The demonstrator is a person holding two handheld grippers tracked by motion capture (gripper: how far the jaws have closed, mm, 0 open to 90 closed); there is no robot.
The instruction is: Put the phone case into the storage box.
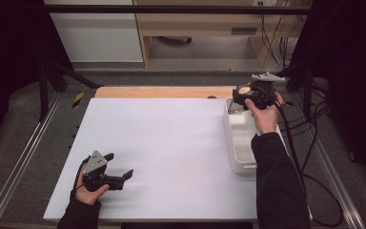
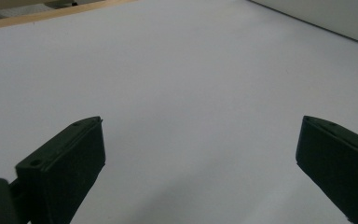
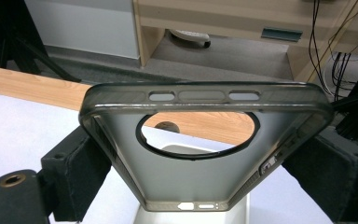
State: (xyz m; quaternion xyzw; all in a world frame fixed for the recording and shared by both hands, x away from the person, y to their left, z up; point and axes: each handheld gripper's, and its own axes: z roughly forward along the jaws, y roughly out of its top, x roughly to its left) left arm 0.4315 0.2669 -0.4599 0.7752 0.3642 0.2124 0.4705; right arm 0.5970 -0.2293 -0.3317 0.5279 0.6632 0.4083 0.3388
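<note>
Phone case (image 3: 205,158) (unbranded) between jaws

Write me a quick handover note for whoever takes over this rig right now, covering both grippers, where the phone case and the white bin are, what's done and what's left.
Right gripper: shut on the phone case, jaws on its two long sides, held up over the far end of the white bin.
Left gripper: open and holding nothing, low over the white table near the front left corner.
Done: the case is gripped and off the table.
Left: it looks headed either into or out of the bin; the pictures don't settle which. Whether the bin holds anything else can't be told.
</note>
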